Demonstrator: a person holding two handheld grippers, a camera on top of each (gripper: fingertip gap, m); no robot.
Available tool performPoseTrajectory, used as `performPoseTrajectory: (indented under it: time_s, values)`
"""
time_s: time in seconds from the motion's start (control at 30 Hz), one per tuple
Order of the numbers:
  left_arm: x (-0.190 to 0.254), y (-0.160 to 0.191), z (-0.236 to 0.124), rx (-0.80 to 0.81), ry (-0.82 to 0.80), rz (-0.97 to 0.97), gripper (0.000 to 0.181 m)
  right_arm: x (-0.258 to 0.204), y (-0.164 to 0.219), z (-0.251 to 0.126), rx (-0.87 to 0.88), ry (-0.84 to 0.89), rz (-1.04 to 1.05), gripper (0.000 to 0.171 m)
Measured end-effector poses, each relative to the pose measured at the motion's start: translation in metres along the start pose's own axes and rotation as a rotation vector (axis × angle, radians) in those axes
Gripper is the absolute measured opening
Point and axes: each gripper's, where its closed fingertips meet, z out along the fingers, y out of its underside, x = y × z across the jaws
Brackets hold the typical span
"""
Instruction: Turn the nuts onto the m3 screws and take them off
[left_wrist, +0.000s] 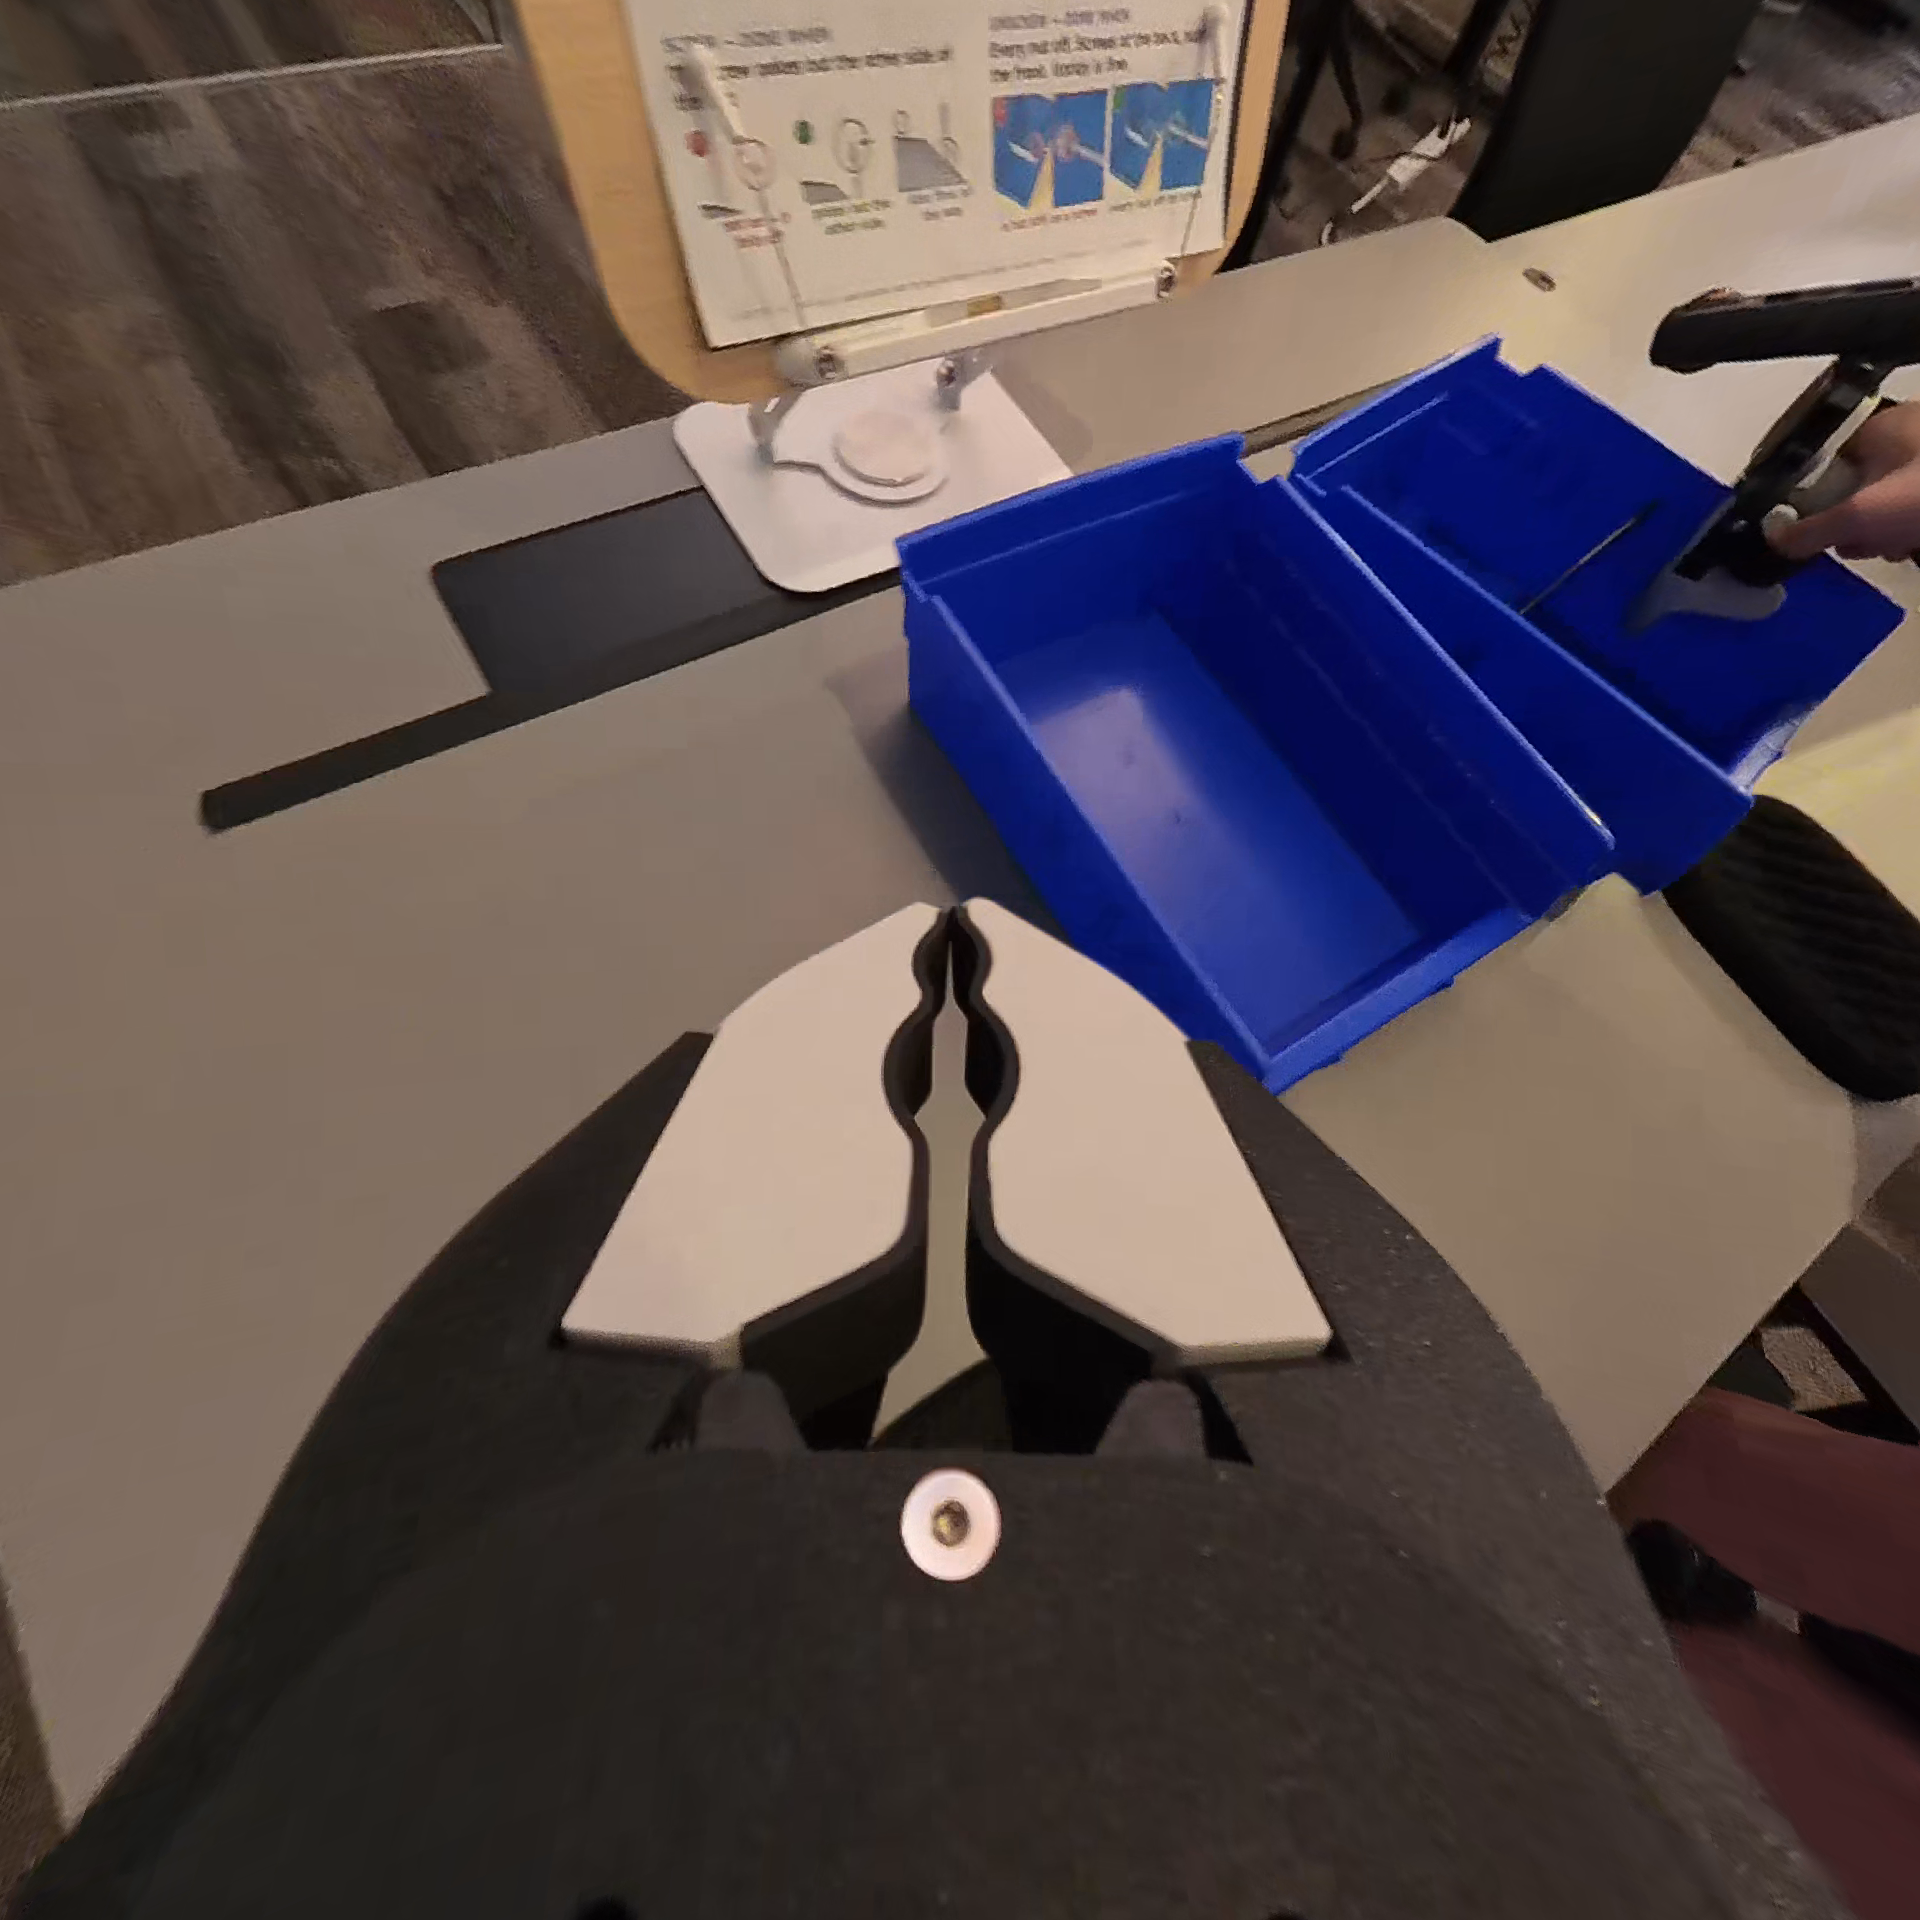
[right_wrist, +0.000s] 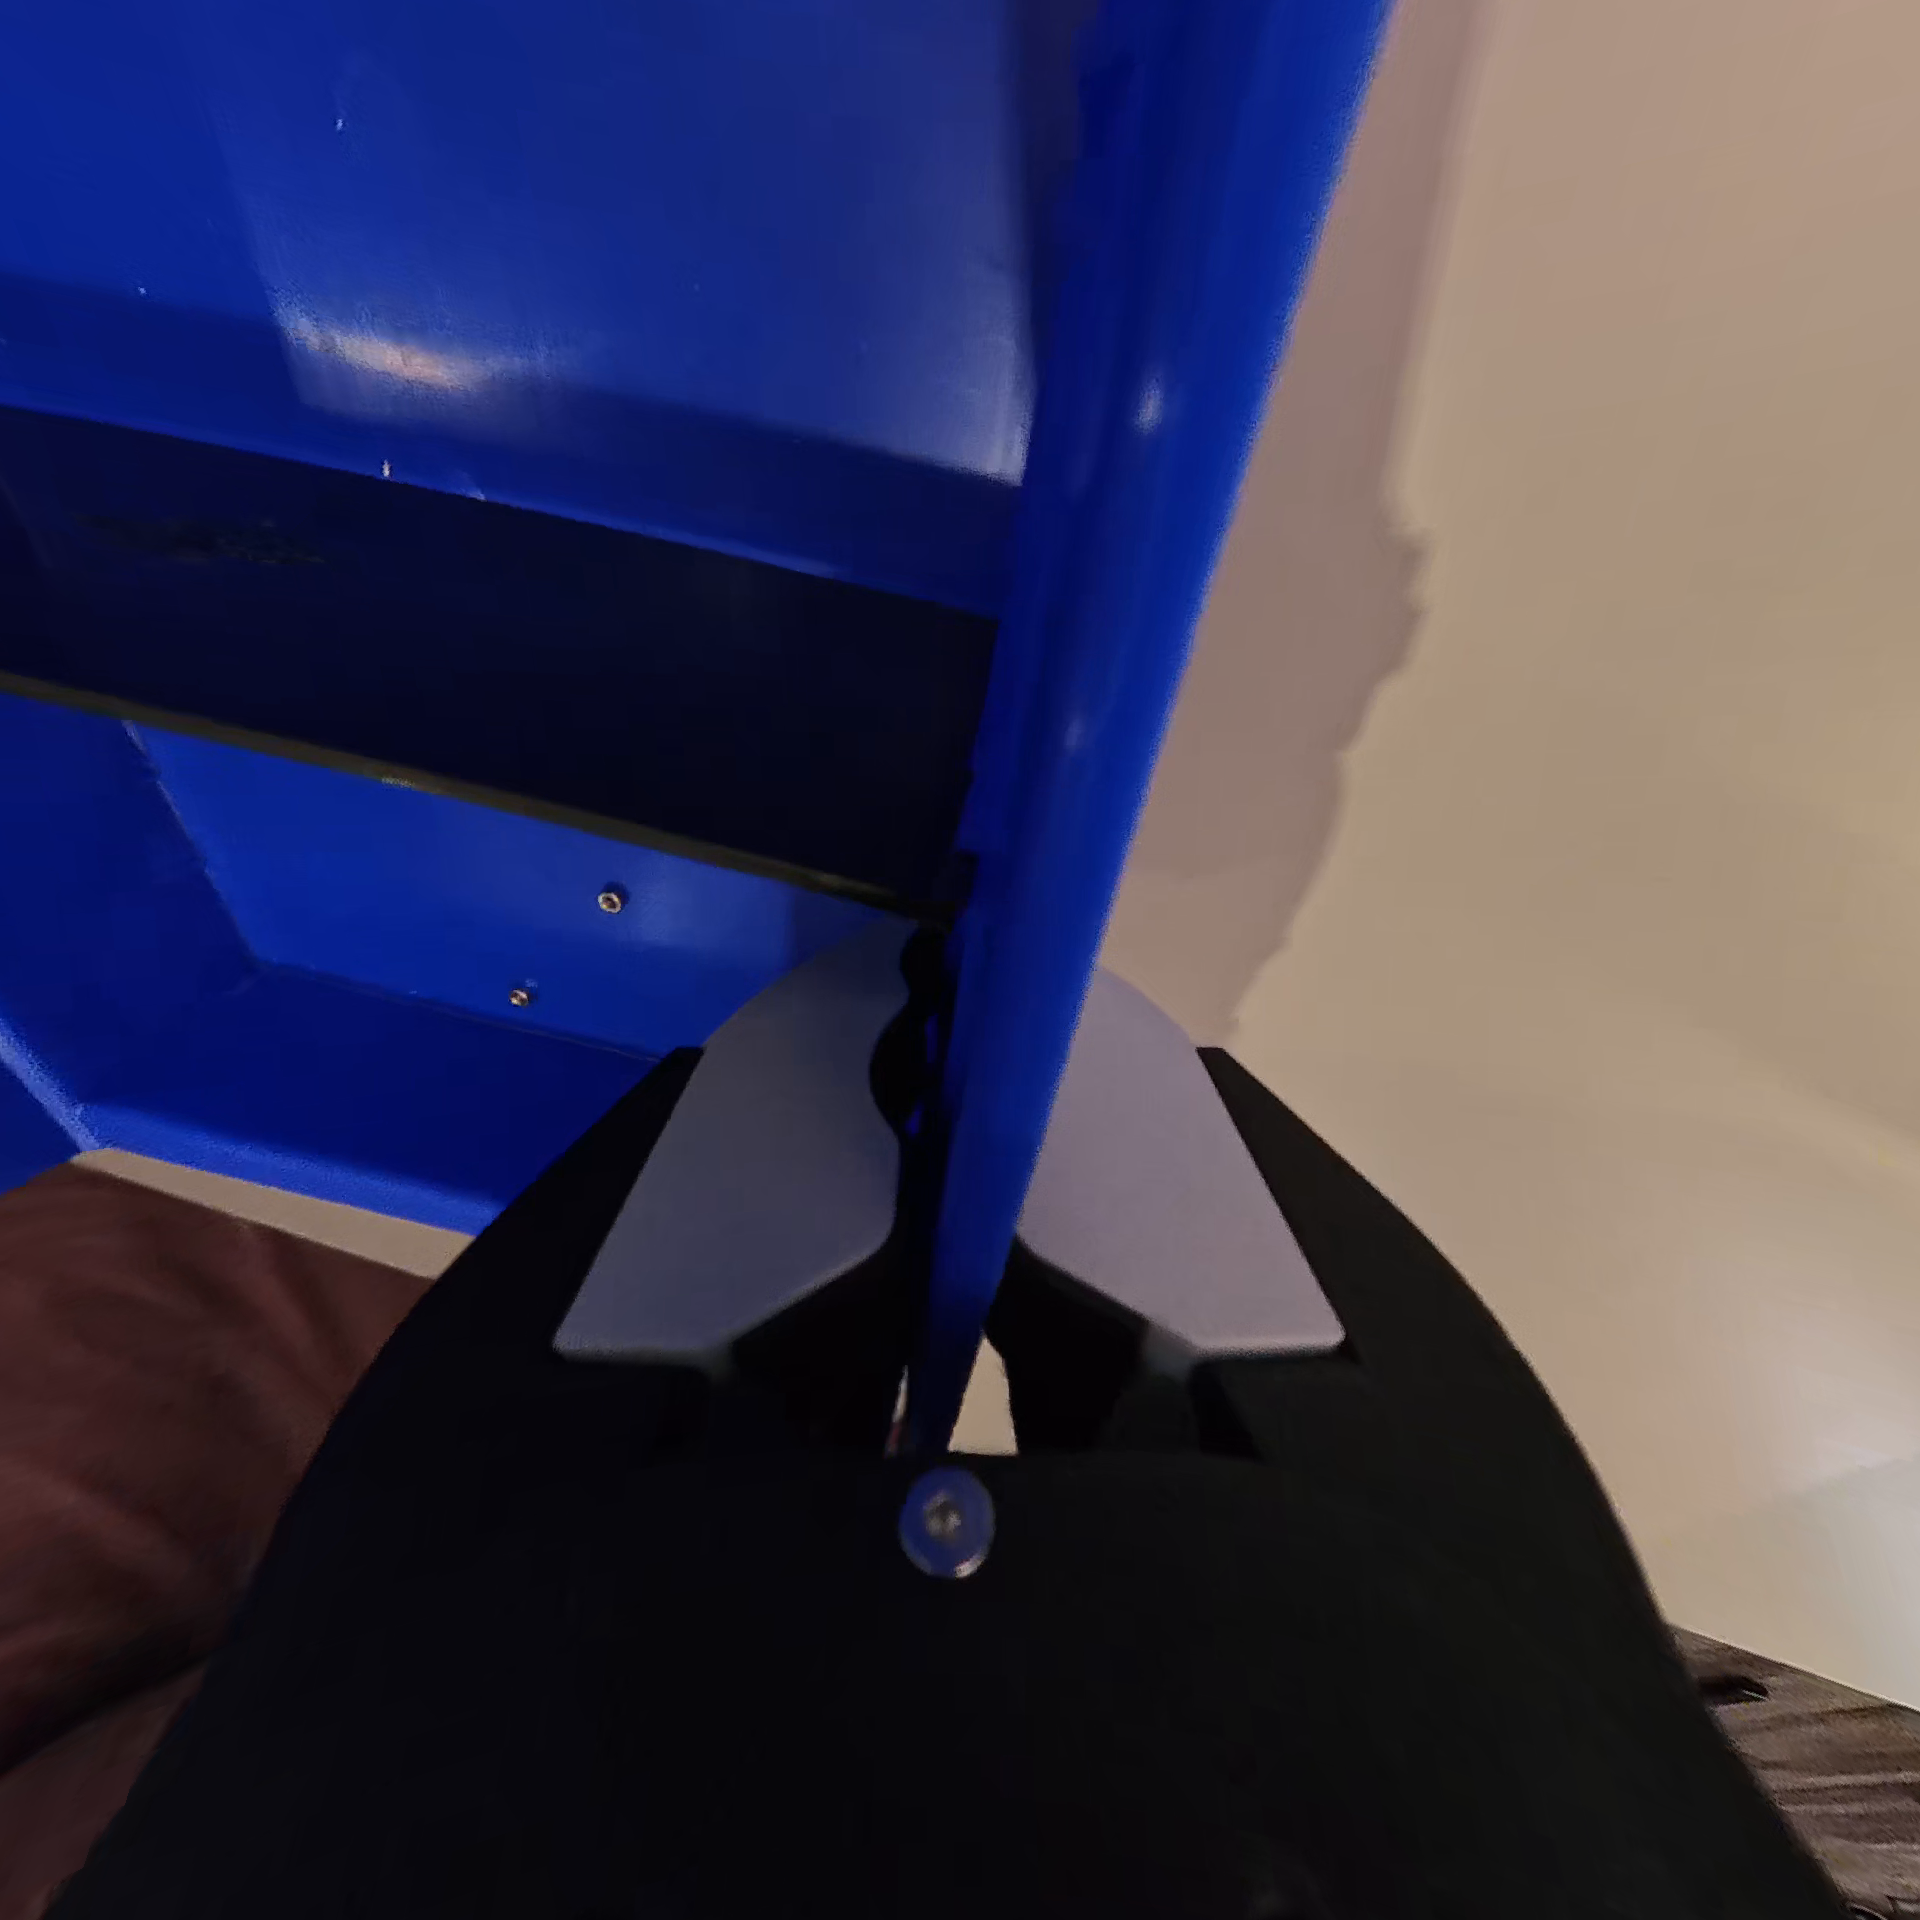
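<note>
My left gripper (left_wrist: 953, 914) is shut with nothing between its pads, above the grey table (left_wrist: 416, 987) to the left of an empty blue bin (left_wrist: 1195, 790). A second blue bin (left_wrist: 1558, 540) stands behind it. My right gripper (right_wrist: 1003, 966) is shut on that bin's side wall (right_wrist: 1049, 831), one finger inside and one outside; it also shows in the left wrist view (left_wrist: 1704, 582). A thin dark rod (right_wrist: 468, 795) crosses the bin. Two small nuts (right_wrist: 611, 900) (right_wrist: 520, 996) lie on the bin's floor.
A printed sheet on a stand (left_wrist: 935, 156) with a white base (left_wrist: 873, 468) stands at the table's far edge. A black inlay (left_wrist: 582, 613) runs across the table. A person's hand (left_wrist: 1860, 509) holds the right gripper. A black textured object (left_wrist: 1808, 956) lies right of the bins. The grippers' ends are close to 60 centimeters from one another.
</note>
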Motion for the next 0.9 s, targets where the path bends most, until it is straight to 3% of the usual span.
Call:
performPoseTrajectory:
  time_s: [0.17, 0.43, 0.67, 0.9]
  values:
    - [-0.037, 0.011, -0.047, 0.073, -0.103, -0.094, 0.000, -0.003, 0.009, -0.026, 0.040, -0.041, 0.014, 0.004]
    - [-0.062, 0.027, -0.072, 0.104, -0.114, -0.190, 0.004, -0.045, -0.025, -0.123, 0.089, 0.099, -0.027, 0.004]
    - [-0.079, 0.039, -0.074, 0.081, -0.137, -0.259, 0.007, -0.183, -0.096, -0.159, 0.054, 0.080, -0.264, 0.004]
    - [-0.085, 0.042, -0.074, 0.076, -0.149, -0.296, 0.007, -0.355, -0.158, -0.125, -0.025, 0.051, -0.569, 0.005]
